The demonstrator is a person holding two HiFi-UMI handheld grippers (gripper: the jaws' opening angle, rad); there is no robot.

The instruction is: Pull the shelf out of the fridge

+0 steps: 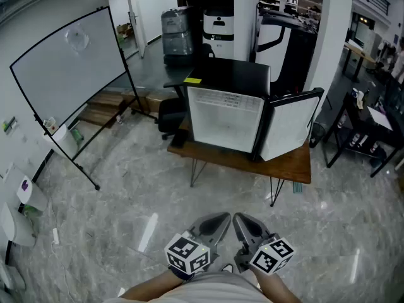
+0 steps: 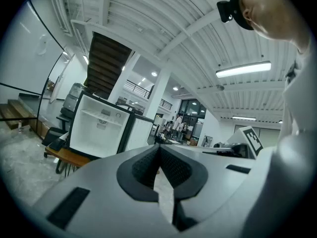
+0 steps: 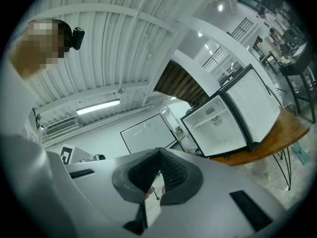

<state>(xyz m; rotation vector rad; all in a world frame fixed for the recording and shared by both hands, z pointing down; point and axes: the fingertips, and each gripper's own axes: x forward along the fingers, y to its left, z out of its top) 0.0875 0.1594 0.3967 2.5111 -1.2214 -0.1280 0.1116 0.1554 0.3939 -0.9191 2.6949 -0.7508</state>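
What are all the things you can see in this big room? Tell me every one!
Small black fridge with a white inside: one, door open, on the table.
White shelf: one, high inside the fridge.
Brown wooden table: one, thin black legs, mid-room.
Whiteboard on a black stand: one, left.
Black office chair: one, left of the table.
Grey marbled floor: all around.
Left gripper: one, grey, shut, empty, bottom.
Right gripper: one, grey, shut, empty, beside it.

Left tool [image 1: 213, 226], right tool [image 1: 248, 230] held low, side by side; both jaws pressed together.
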